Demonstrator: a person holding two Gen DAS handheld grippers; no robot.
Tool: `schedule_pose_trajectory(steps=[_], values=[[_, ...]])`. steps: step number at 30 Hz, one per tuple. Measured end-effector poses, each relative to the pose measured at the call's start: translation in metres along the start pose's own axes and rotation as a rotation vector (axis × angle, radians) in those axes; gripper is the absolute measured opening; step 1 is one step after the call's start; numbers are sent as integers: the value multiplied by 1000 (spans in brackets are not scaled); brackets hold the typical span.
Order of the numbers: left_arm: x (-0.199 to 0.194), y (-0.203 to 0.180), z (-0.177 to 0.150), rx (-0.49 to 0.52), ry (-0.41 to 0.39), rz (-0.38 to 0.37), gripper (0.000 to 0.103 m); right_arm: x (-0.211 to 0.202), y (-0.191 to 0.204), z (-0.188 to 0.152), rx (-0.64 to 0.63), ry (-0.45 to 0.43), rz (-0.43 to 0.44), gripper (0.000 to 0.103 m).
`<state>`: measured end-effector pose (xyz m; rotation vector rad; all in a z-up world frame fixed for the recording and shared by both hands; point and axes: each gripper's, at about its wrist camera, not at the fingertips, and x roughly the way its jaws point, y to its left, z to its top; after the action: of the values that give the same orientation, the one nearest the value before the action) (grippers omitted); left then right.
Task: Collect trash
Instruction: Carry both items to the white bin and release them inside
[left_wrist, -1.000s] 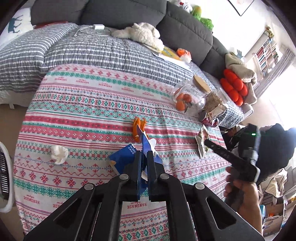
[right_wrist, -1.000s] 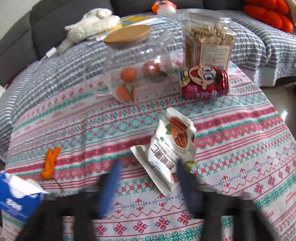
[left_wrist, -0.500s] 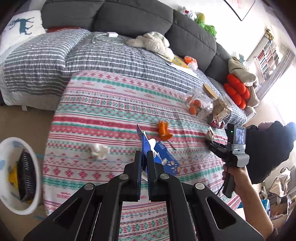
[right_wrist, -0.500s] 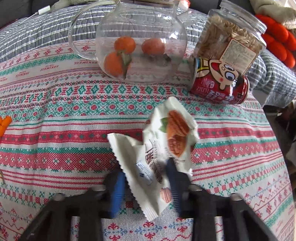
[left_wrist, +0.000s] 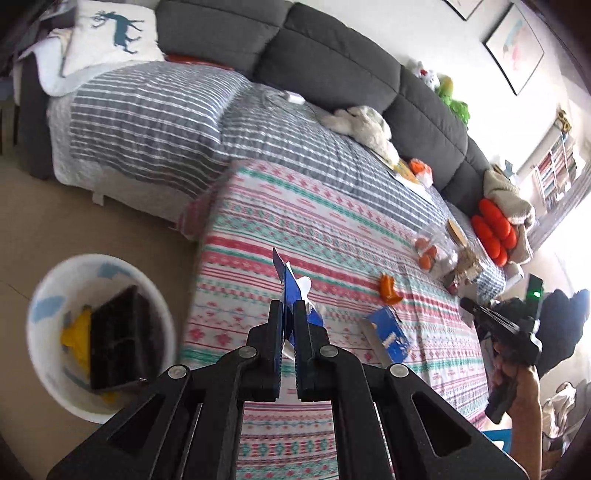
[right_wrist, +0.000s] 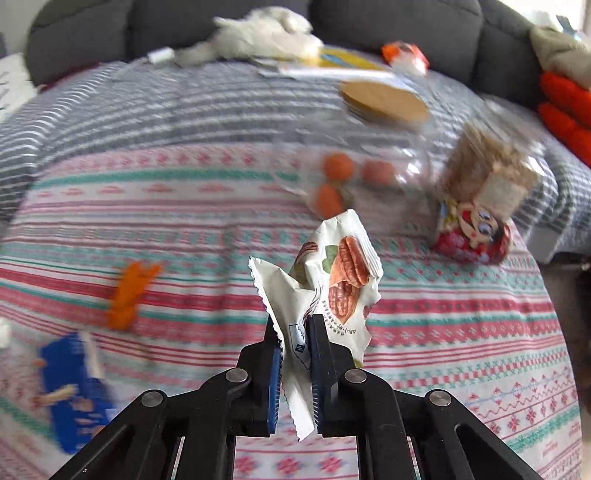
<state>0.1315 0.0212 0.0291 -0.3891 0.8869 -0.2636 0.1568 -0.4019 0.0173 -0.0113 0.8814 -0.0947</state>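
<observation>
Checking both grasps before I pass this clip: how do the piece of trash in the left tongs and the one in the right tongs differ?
The blue wrapper in the left tongs is dark blue with white bits and edge-on to the camera; the nut packet in the right tongs is white with a nut picture and crumpled, its printed face showing. The left one hangs near a white bin; the right one is over the patterned cloth. Both are clamped and lifted.

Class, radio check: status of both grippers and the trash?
Left gripper shut on blue wrapper, near white bin. Right gripper shut on nut packet, lifted clear. Orange peel remains.
</observation>
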Motion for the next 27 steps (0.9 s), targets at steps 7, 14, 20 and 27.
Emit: schedule_pose_trajectory(steps=[7, 14, 20, 27], values=[[-38, 56, 9, -58, -59, 91, 5, -45, 85, 0, -98, -82, 174, 11], [-57, 104, 4, -73, -71, 239, 5, -65, 167, -9, -206, -105, 318, 11], [-65, 140, 0, -88, -64, 336, 5, -67, 226, -20, -272, -99, 415, 11], [-39, 176, -14, -89, 61, 351, 16, -55, 280, -31, -329, -49, 508, 11]])
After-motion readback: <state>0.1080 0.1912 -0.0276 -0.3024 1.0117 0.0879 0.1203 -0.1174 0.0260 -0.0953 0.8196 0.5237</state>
